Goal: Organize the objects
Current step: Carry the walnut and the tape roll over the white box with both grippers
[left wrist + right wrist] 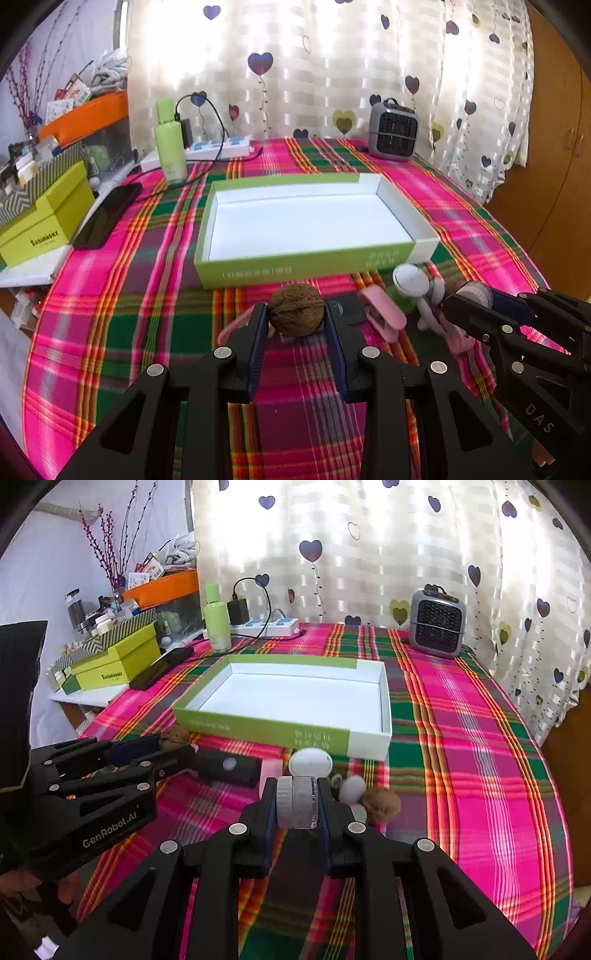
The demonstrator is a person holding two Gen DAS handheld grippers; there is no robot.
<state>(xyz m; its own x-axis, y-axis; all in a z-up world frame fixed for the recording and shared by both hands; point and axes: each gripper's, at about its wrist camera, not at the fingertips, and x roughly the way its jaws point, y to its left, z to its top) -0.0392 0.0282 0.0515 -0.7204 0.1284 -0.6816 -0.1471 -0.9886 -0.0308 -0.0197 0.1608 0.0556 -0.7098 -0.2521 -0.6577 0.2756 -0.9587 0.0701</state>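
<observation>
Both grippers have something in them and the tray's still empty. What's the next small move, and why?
Probably carry both forward over the near wall of the tray and let go there. The left gripper is clamped on a walnut, the right gripper on a small white jar, and the tray sits open and empty just beyond them.

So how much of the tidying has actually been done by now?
Nothing is put away yet: the shallow green-and-white cardboard box is empty. In hand: the left claw grips a brown walnut, the right claw a small round grey-white jar. Left on the plaid cloth: a second walnut, a pink clip, a white round gadget, a black bar.
</observation>
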